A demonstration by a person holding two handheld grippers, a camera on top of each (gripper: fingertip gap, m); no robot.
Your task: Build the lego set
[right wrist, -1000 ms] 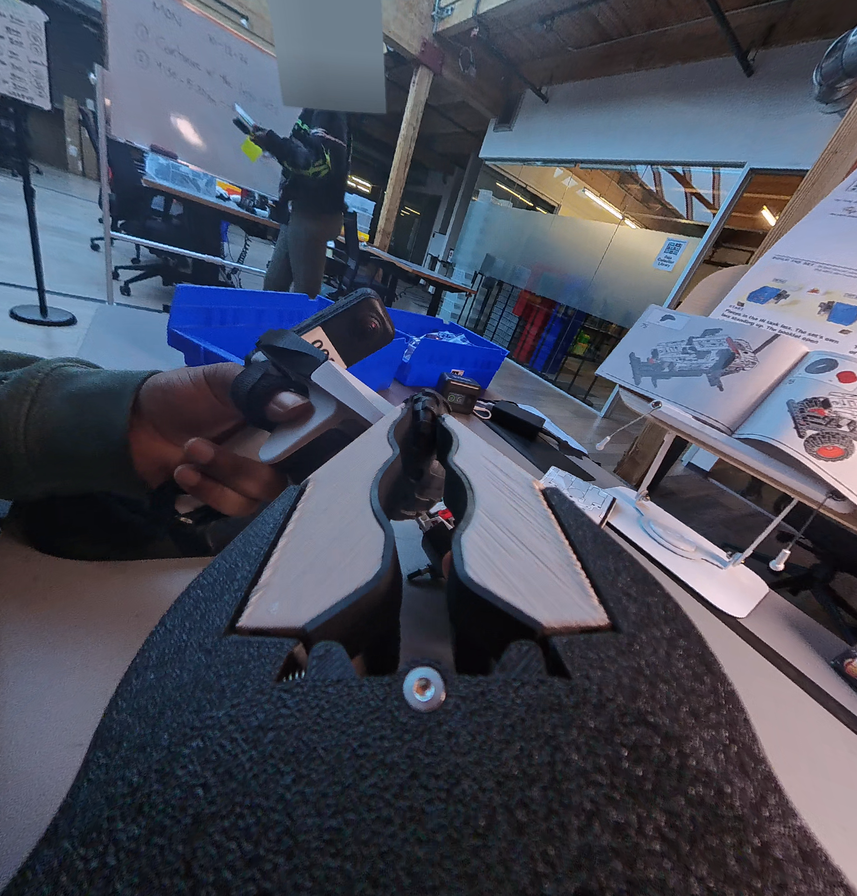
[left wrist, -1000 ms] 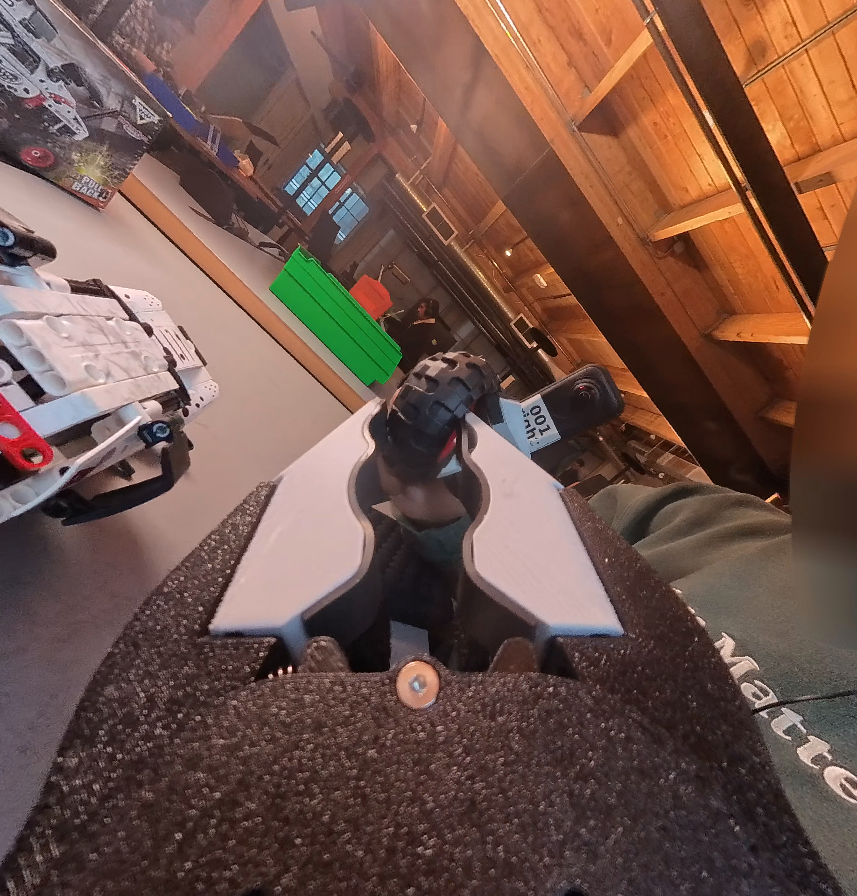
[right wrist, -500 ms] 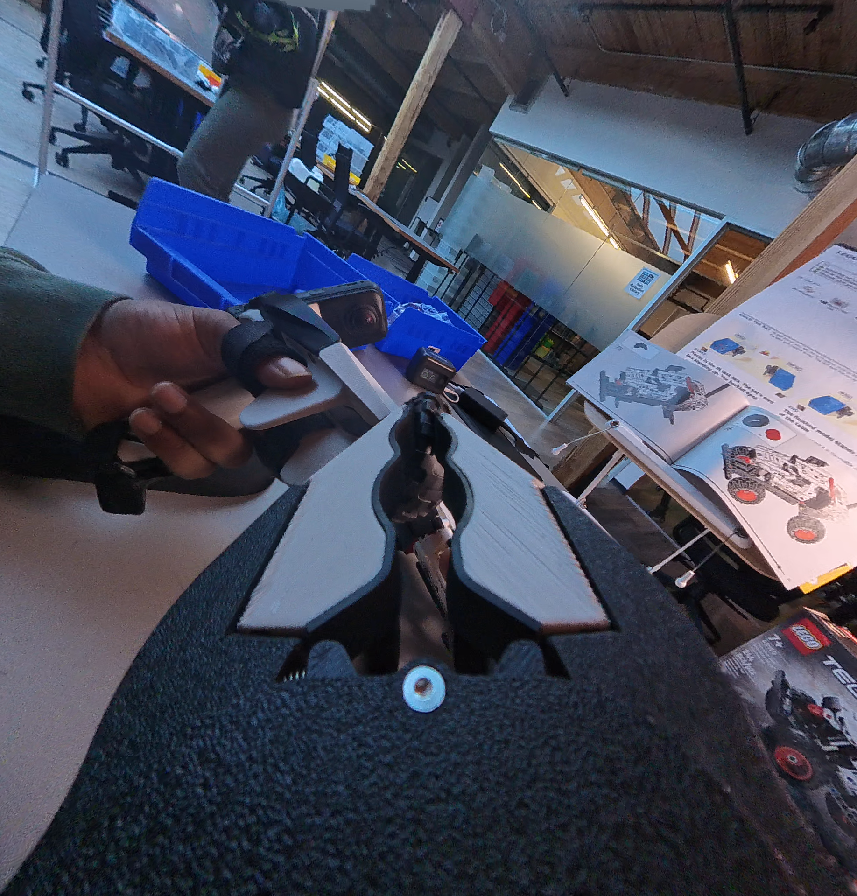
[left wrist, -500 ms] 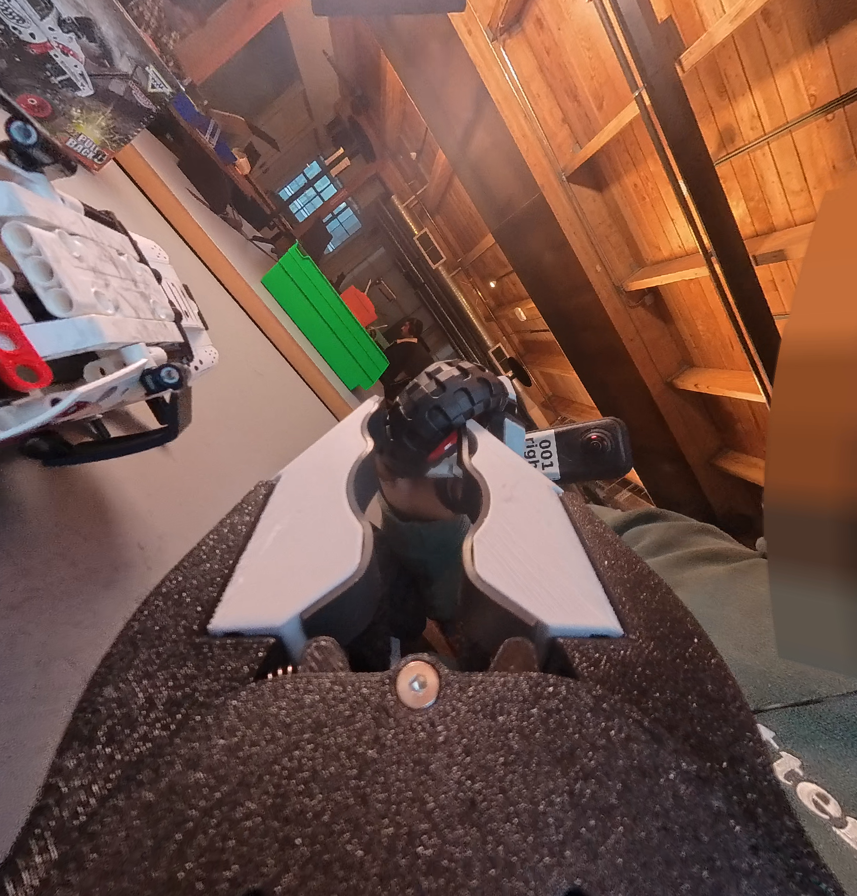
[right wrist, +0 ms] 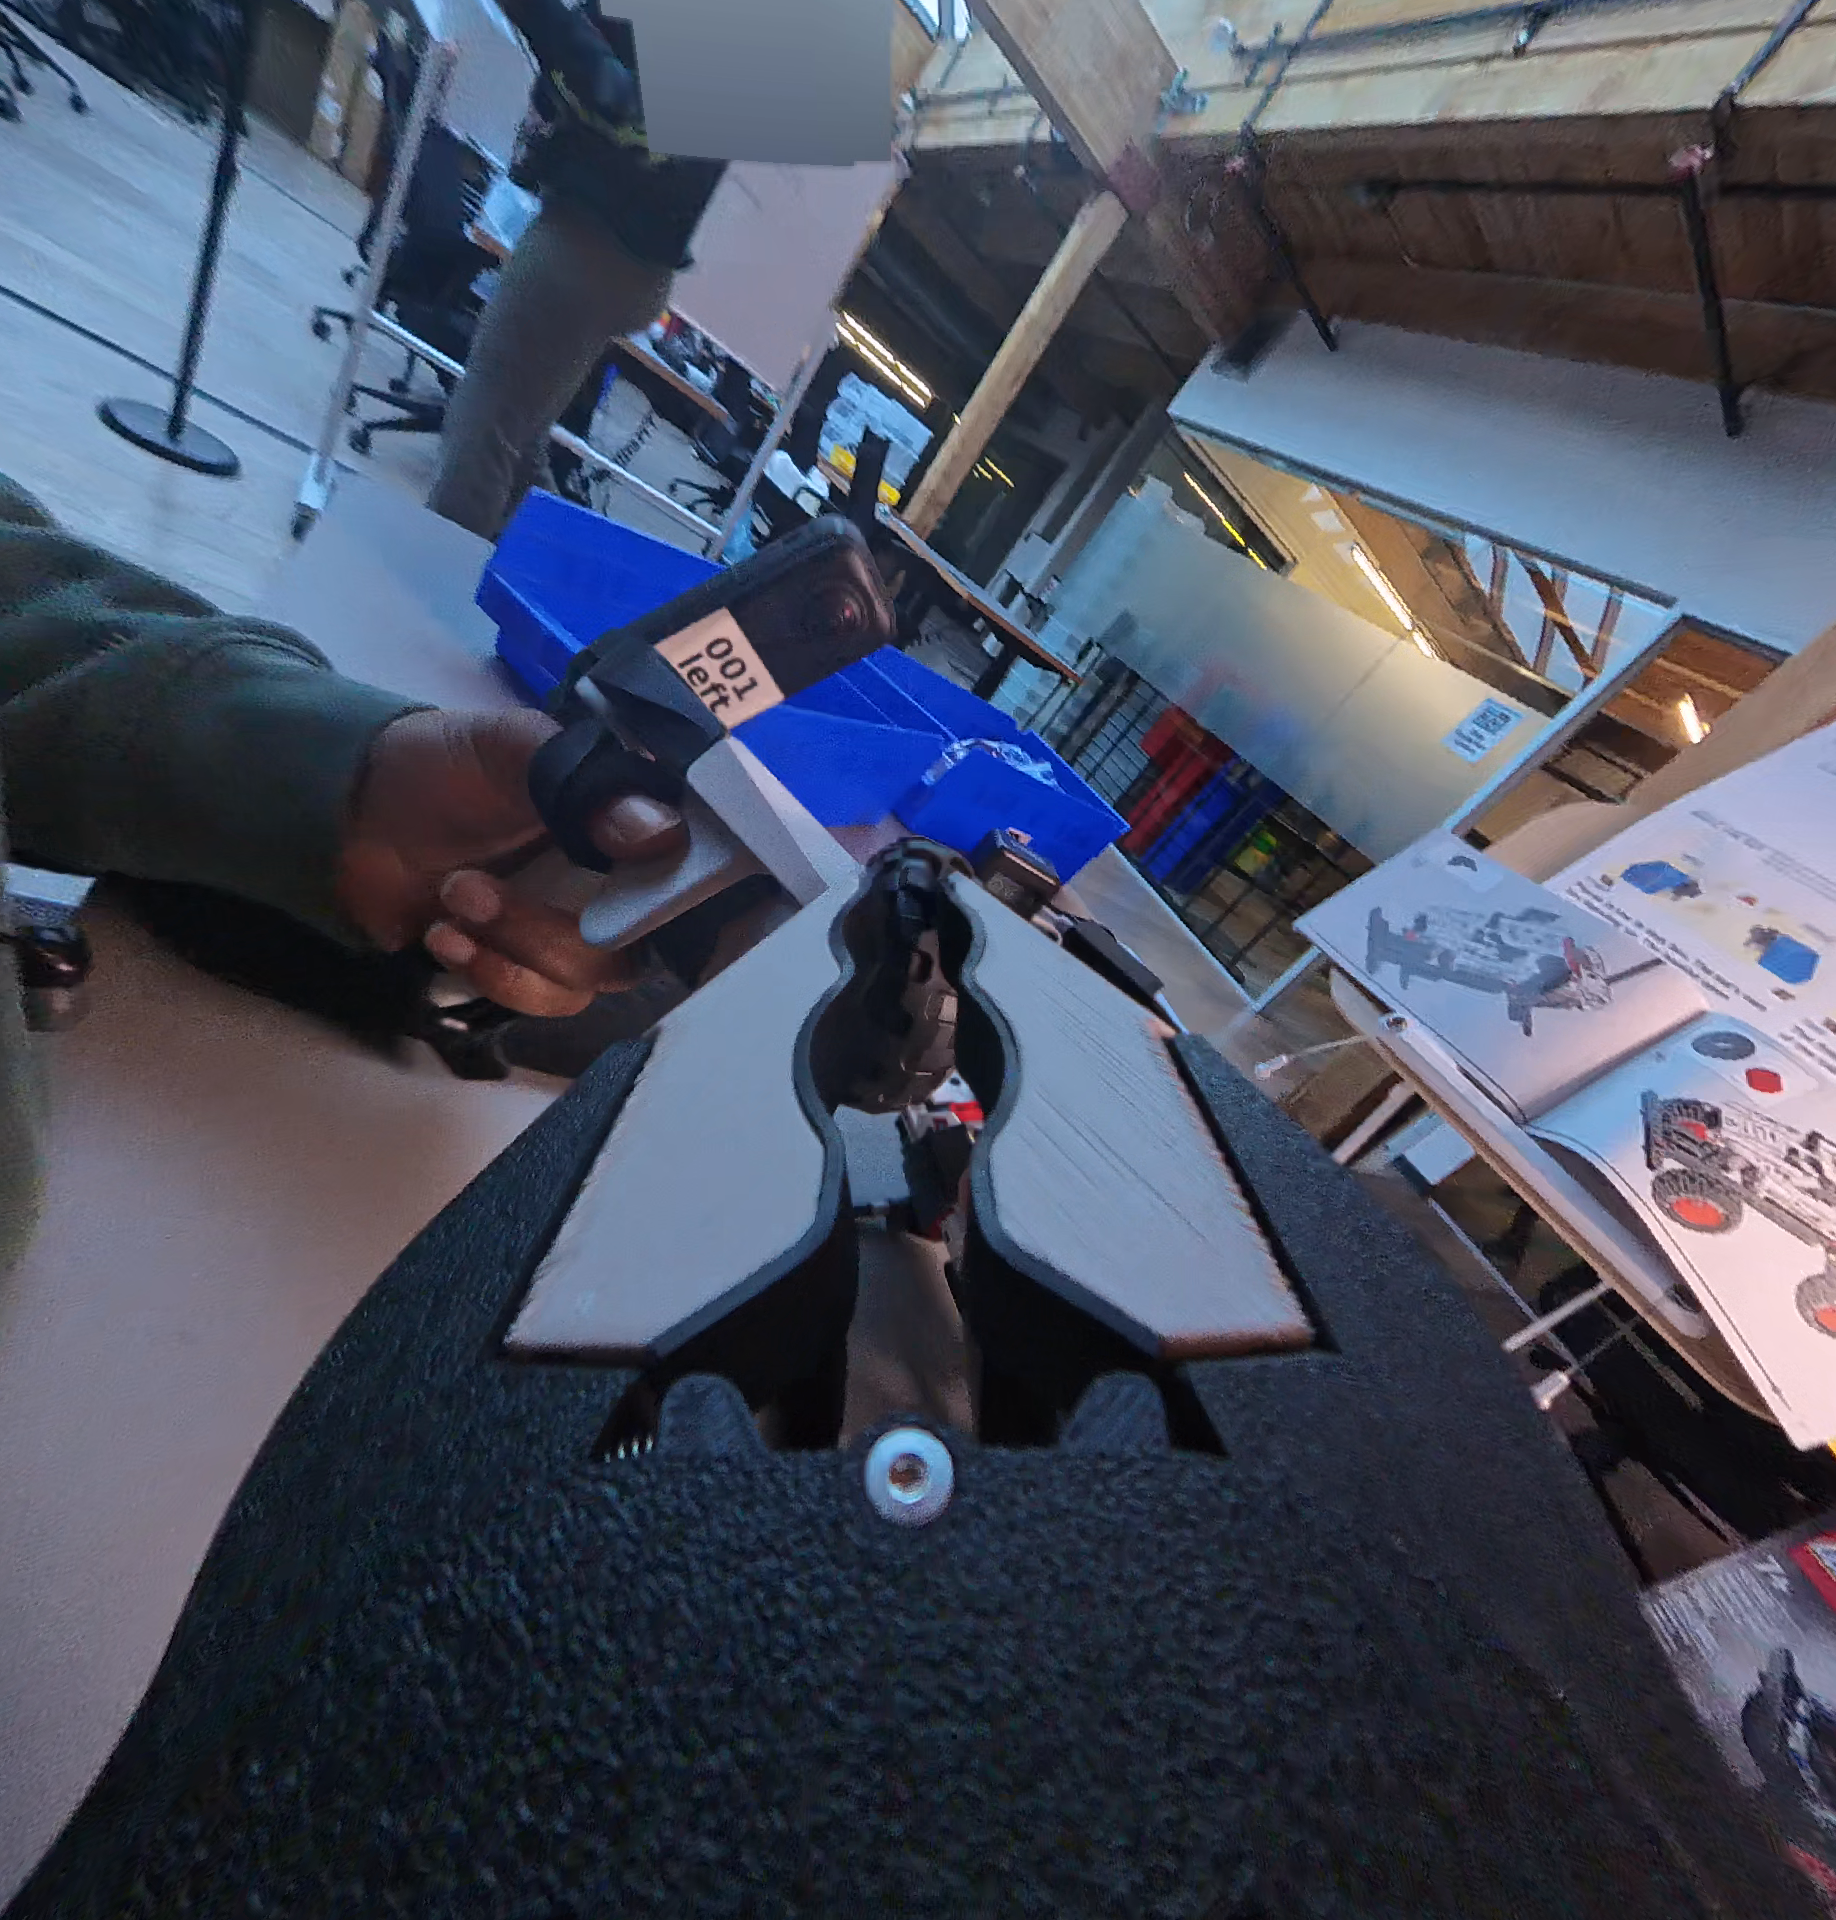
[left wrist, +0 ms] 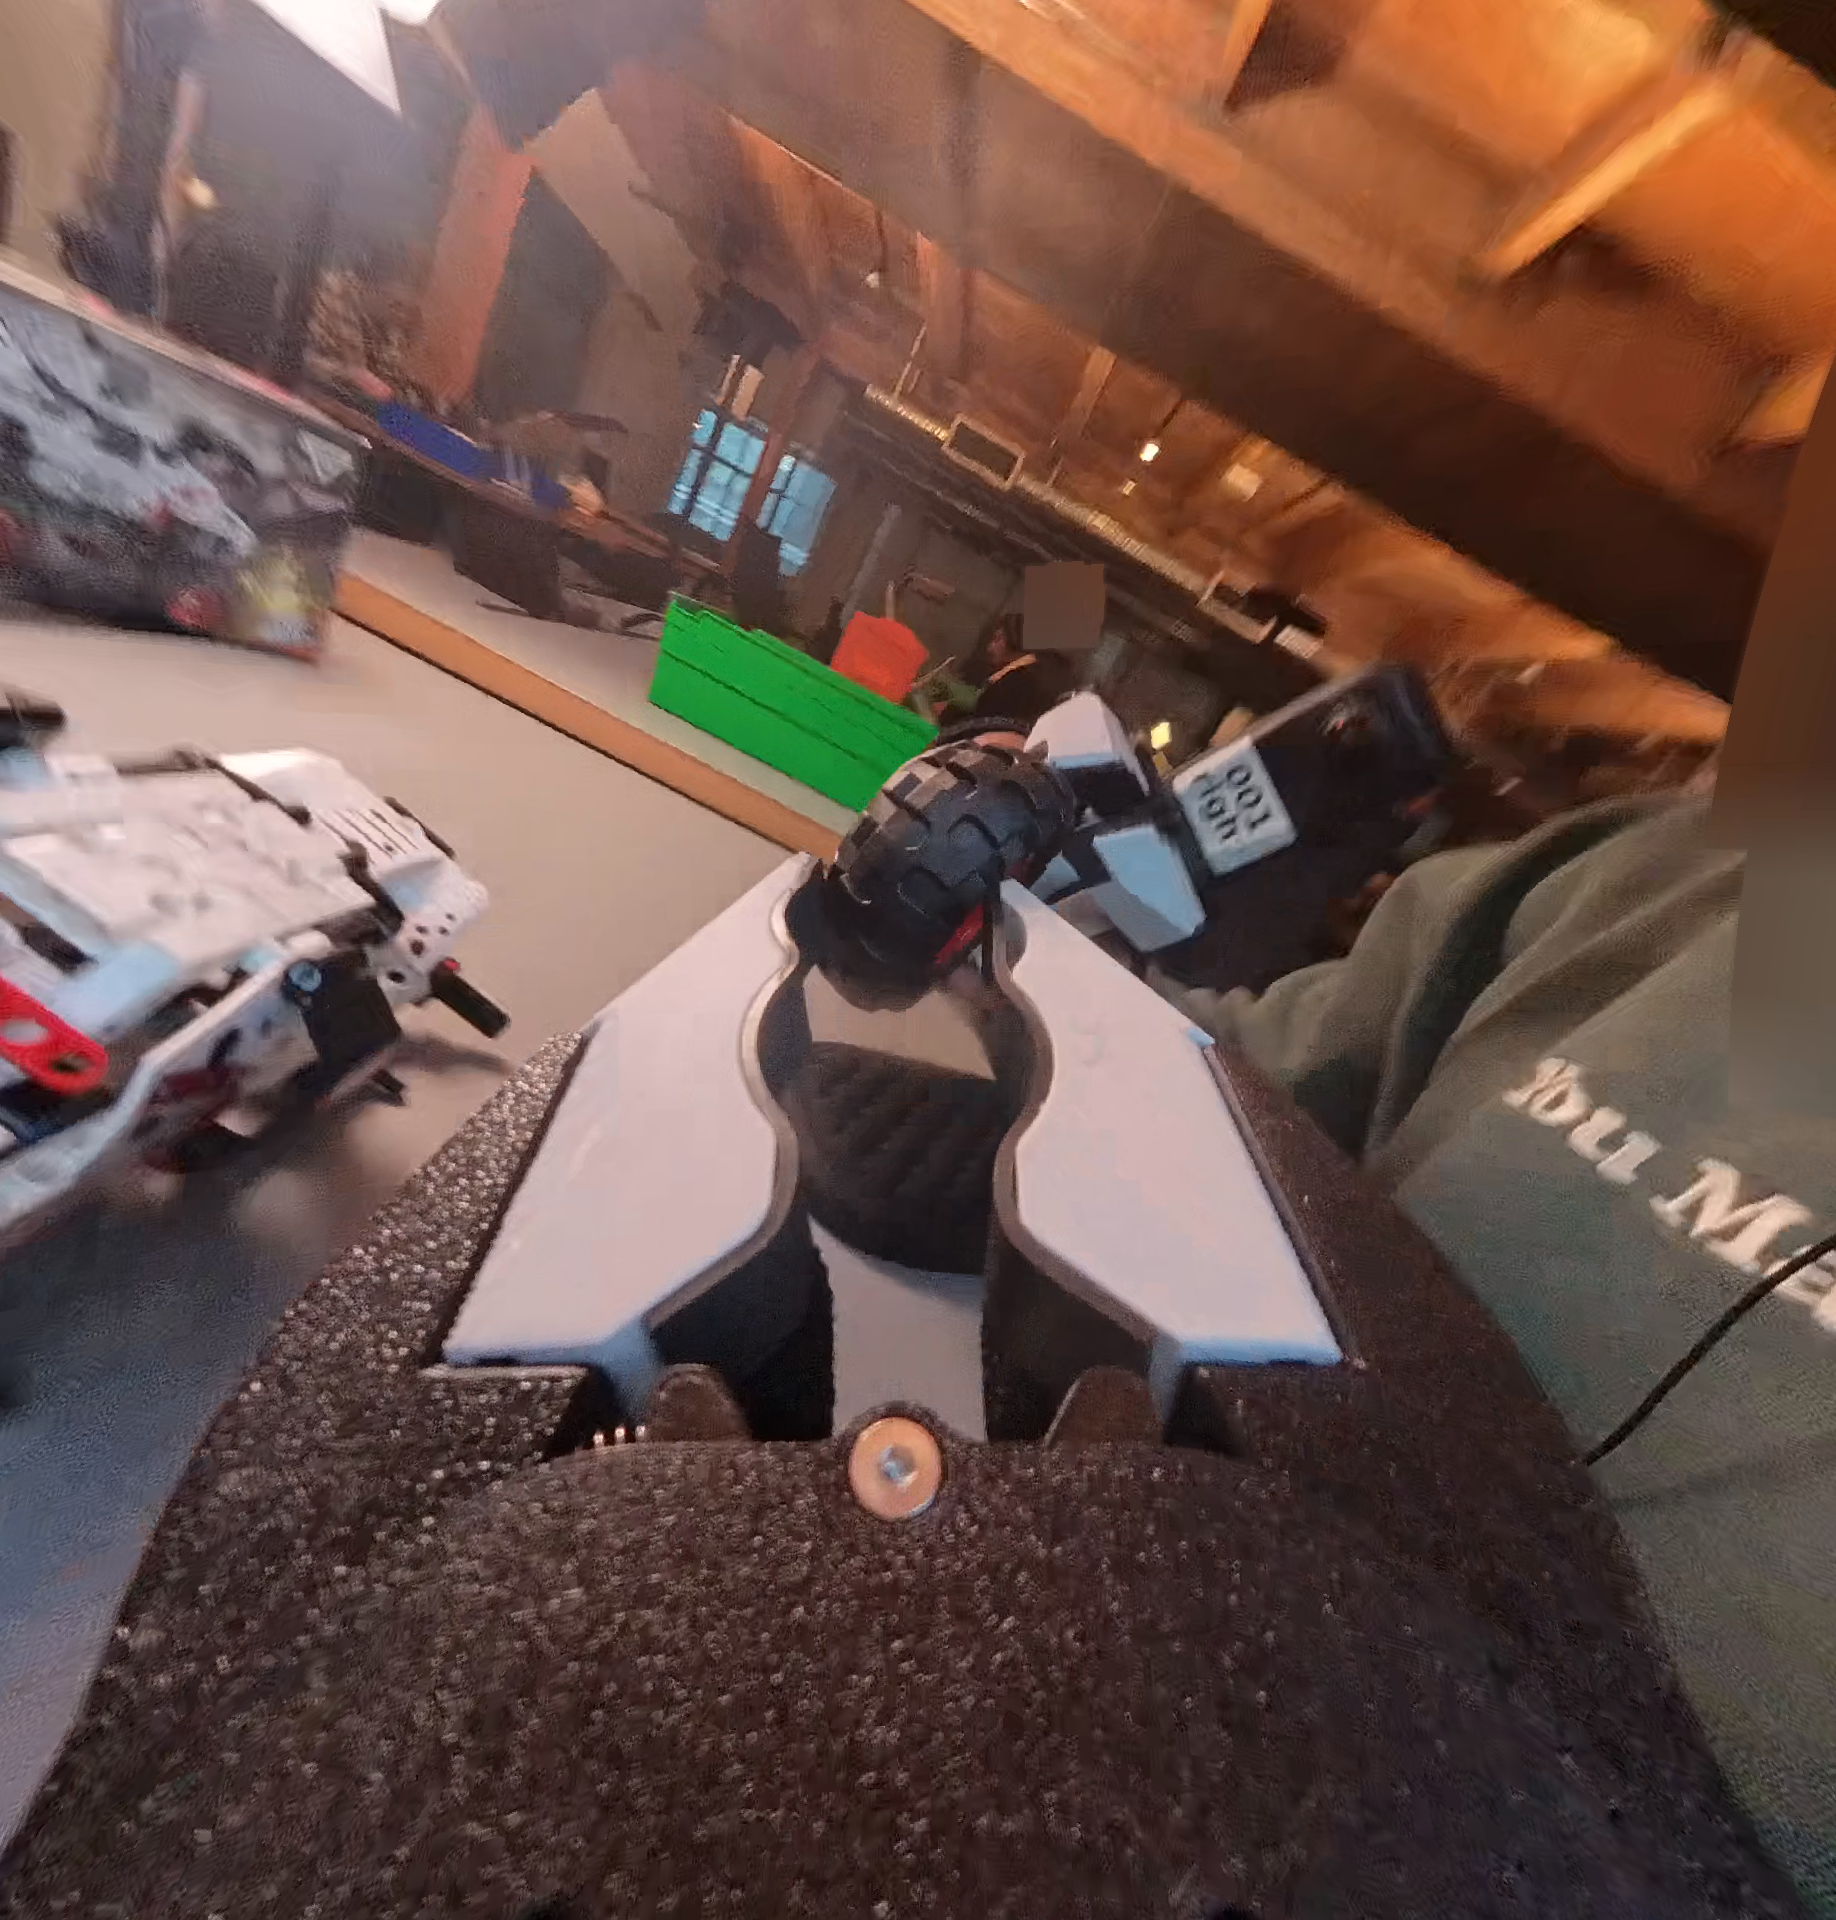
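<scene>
My left tongs are clamped on the black knobbly tyre, and my right tongs pinch the same tyre from the other side, so it hangs between both above the table. The half-built white truck lies well apart to my left. I judge the risk is the red hub going in crooked: both grips are at the tips on round rubber, so an uneven push could twist the tyre free.
</scene>
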